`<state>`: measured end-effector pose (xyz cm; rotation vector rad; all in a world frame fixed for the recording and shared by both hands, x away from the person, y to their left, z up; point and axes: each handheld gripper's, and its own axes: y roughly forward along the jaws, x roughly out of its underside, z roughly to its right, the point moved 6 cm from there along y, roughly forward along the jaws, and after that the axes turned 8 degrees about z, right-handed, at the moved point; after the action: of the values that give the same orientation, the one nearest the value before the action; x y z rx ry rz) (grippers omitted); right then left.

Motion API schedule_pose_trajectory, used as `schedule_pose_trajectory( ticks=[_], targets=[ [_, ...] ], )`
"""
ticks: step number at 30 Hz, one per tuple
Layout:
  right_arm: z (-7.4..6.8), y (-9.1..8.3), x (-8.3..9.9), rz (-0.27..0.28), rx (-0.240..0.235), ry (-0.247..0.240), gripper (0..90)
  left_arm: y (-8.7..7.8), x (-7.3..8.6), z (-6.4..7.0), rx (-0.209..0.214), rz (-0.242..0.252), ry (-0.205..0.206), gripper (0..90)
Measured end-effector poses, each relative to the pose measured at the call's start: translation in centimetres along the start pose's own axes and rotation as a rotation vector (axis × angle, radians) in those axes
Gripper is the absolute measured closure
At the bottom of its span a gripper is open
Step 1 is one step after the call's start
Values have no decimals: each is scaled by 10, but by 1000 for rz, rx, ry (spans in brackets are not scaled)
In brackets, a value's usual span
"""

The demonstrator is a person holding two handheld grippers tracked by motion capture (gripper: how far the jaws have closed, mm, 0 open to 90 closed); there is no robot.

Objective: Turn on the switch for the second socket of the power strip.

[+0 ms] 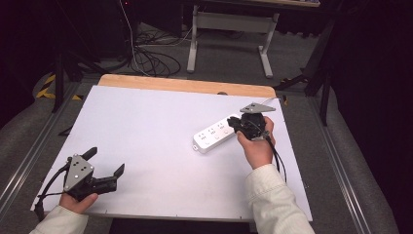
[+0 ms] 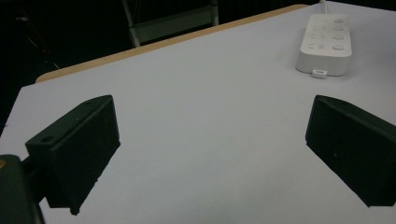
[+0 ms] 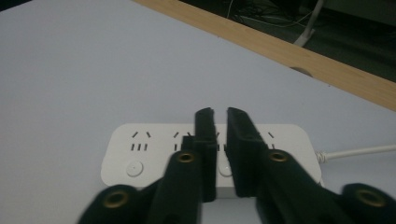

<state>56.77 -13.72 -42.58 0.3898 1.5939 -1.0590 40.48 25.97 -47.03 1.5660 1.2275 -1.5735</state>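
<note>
A white power strip (image 1: 214, 134) with several sockets and round buttons lies on the white table (image 1: 146, 122), right of centre. My right gripper (image 1: 234, 125) hangs over its far right end, shut to a thin slit with nothing between the jaws. In the right gripper view the jaw tips (image 3: 220, 112) sit just above the strip (image 3: 140, 154), near its middle sockets; whether they touch it I cannot tell. My left gripper (image 1: 106, 161) rests near the front left corner, open and empty. In the left gripper view its jaws (image 2: 210, 135) stand wide apart, with the strip (image 2: 324, 44) far off at the upper right.
The strip's white cord (image 3: 355, 150) runs off to the right. A wooden strip (image 1: 185, 85) borders the table's far edge. Beyond it on the floor stand a grey desk frame (image 1: 195, 39) and loose cables (image 1: 151, 58). Bare white surface lies between the two grippers.
</note>
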Motion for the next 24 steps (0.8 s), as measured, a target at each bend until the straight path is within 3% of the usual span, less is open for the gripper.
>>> schedule_pose_trajectory(
  ticks=[1, 2, 3, 4, 5, 9, 17, 18, 20, 21, 24],
  targets=[
    [-1, -4, -2, 15, -7, 3, 684, 0, 0, 0, 1, 0, -1, 34],
    [-1, -4, -2, 15, -7, 3, 684, 0, 0, 0, 0, 2, -3, 34],
    [-4, -8, -3, 26, -20, 13, 605, 0, 0, 0, 1, 2, -3, 34],
    [-4, -8, -3, 26, -20, 13, 605, 0, 0, 1, 0, 3, -3, 34],
    [-7, -13, -5, 44, -20, 13, 540, 1, 0, 1, 0, 2, -2, 34],
    [-14, -22, -6, 53, -31, 0, 440, 1, 0, 0, 1, -2, -4, 34],
    [-27, -40, -7, 71, -79, -16, 345, 0, 0, 1, 8, -9, -9, 34],
    [-30, -46, -6, 80, -82, -50, 312, 0, 0, 1, 8, -10, -10, 34],
    [-32, -49, -5, 82, -73, -68, 299, 0, 0, 1, 10, -12, -12, 34],
    [-36, -54, -2, 88, -67, -107, 281, -1, -1, 1, 10, -12, -12, 34],
    [-40, -59, 1, 93, -88, -111, 275, -1, -1, 2, 15, -11, -17, 34]
  ],
)
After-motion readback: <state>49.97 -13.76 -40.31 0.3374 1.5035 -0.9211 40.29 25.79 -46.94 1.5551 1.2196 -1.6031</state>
